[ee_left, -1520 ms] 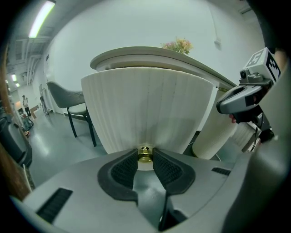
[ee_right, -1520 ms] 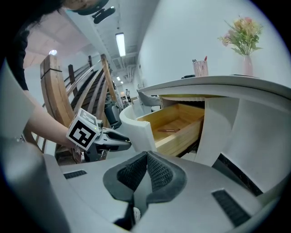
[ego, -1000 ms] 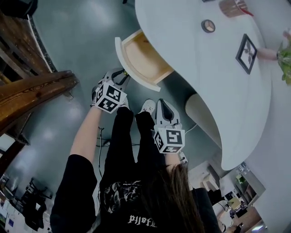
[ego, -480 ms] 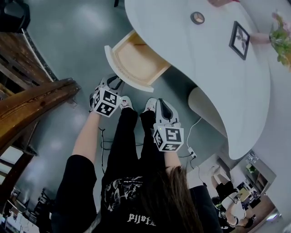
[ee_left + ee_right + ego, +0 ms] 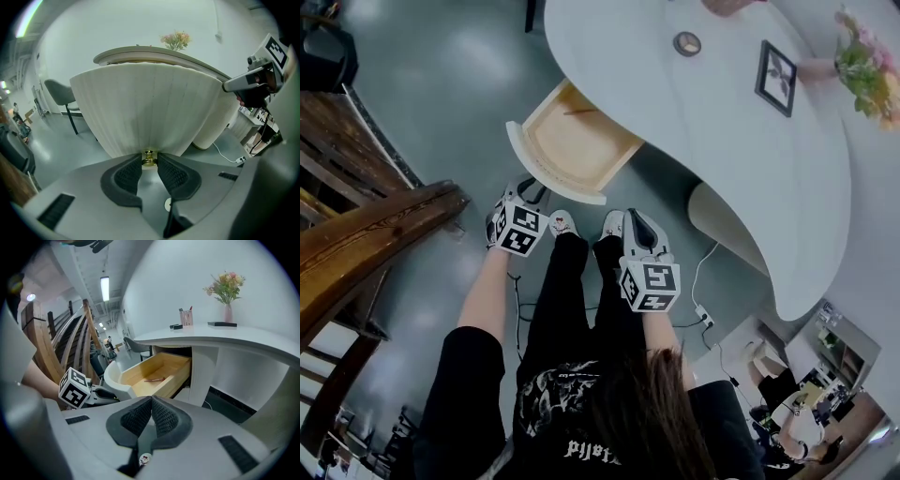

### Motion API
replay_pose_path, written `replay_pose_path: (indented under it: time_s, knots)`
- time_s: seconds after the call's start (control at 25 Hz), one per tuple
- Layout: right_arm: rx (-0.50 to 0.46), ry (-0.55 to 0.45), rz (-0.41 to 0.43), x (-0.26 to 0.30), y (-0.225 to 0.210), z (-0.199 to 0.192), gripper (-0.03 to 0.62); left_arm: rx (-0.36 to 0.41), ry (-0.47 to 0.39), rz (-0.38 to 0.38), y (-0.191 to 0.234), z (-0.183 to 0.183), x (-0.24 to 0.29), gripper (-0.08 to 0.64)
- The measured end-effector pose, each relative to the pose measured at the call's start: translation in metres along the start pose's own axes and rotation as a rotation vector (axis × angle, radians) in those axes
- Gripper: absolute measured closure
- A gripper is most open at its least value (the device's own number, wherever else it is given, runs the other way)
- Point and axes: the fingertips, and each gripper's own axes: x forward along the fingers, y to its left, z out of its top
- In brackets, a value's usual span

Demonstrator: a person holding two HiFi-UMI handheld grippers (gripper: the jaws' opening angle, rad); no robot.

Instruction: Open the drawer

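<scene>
Brass knob (image 5: 149,156) sits clamped between the half-closed jaws of the left gripper (image 5: 150,161), the drawer (image 5: 572,145) beyond it already well out of the desk (image 5: 694,122), the right gripper (image 5: 151,404) alongside closed on nothing; the pull seems nearly done, calling for a short straight draw, then release.

The left gripper (image 5: 532,193) reaches to the front of the drawer (image 5: 551,182), angled downward, its jaws clamped on the drawer's small knob (image 5: 149,158). The bare left forearm (image 5: 486,286) stretches out straight behind it. The right gripper (image 5: 636,218) hangs just beside the drawer's front, clear of it, jaws pressed together on nothing, close above the person's legs (image 5: 572,281).
</scene>
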Motion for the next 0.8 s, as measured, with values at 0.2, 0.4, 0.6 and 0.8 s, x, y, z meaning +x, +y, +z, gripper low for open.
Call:
replay_pose_path:
  time_s: [0.2,0.4,0.6,0.8]
  knots:
    - [0.008,0.009,-0.009,-0.004,-0.001,-0.001,0.568,0.015,0.016,-0.008,-0.001,-0.002,-0.001,0.445]
    - [0.011,0.019,-0.009,-0.009,0.001,0.002,0.568,-0.017,0.040,-0.005,-0.003,-0.004,-0.002,0.445]
    - [0.010,0.039,0.001,-0.016,0.001,0.007,0.568,-0.147,0.064,-0.044,-0.005,-0.004,-0.012,0.361]
    - [-0.005,0.033,0.006,-0.028,0.002,0.022,0.568,-0.158,0.034,-0.062,-0.017,0.012,-0.044,0.350]
